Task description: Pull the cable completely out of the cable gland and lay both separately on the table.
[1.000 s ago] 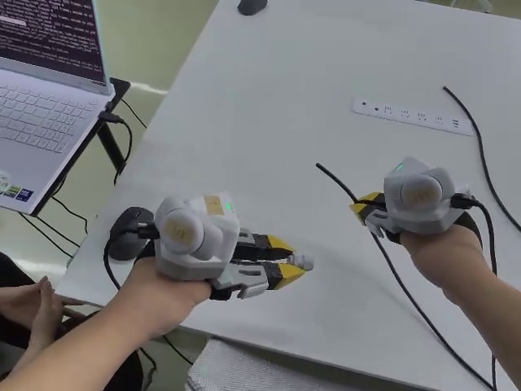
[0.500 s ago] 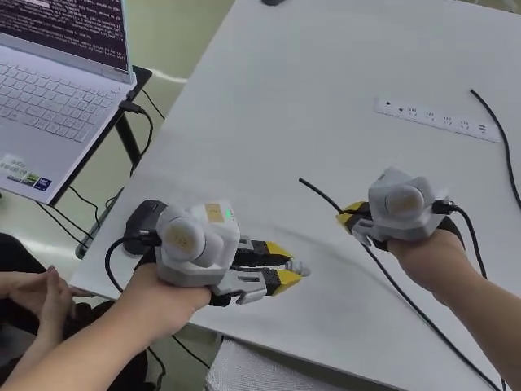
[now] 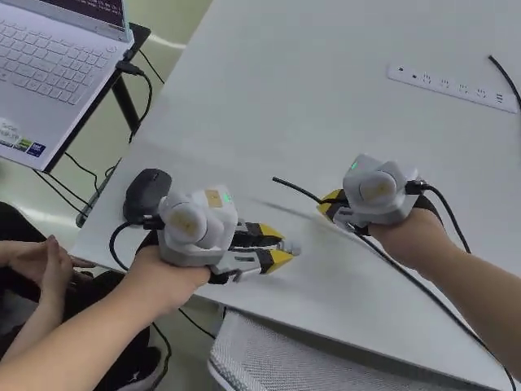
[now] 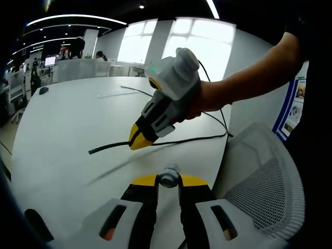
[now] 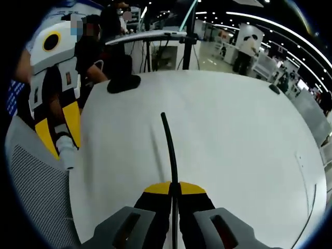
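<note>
My left hand-held gripper (image 3: 281, 251) is clenched on the cable gland (image 3: 291, 247) just above the near edge of the worktop (image 3: 326, 98). My right hand-held gripper (image 3: 330, 205) grasps the cable (image 3: 293, 189), whose free end lies crosswise beyond the gland, apart from it.

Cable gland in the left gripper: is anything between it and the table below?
Nothing visible. The cable gland hangs in the left gripper over bare table; the cable, clamped in the right gripper, and the mouse are off to the sides.
</note>
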A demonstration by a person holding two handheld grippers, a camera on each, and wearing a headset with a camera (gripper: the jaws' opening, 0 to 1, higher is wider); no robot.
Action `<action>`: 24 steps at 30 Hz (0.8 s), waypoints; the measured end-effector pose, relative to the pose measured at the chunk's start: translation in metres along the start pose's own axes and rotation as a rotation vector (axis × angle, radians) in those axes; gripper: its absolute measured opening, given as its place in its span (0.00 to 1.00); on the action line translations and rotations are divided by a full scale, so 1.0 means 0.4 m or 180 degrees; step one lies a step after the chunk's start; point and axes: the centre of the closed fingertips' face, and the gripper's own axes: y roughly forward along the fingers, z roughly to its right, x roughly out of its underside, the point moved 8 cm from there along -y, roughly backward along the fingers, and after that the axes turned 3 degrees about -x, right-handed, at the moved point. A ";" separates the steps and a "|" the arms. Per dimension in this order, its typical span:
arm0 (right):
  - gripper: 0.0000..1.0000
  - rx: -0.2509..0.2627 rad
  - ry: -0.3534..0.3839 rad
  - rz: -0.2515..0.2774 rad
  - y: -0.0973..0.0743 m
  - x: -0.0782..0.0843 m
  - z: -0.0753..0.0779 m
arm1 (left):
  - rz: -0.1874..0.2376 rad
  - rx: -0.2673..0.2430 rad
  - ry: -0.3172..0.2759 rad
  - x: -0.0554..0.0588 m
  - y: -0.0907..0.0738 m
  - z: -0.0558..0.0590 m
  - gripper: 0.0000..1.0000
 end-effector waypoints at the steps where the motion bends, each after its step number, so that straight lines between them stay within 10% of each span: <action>1: 0.00 -0.0012 -0.0008 -0.0007 0.006 0.001 -0.002 | -0.0014 -0.0012 -0.0015 0.007 0.002 -0.003 0.15; 24: 0.00 -0.0121 -0.0055 0.0007 0.060 -0.004 -0.016 | -0.0203 -0.0125 0.0146 0.104 0.060 -0.061 0.16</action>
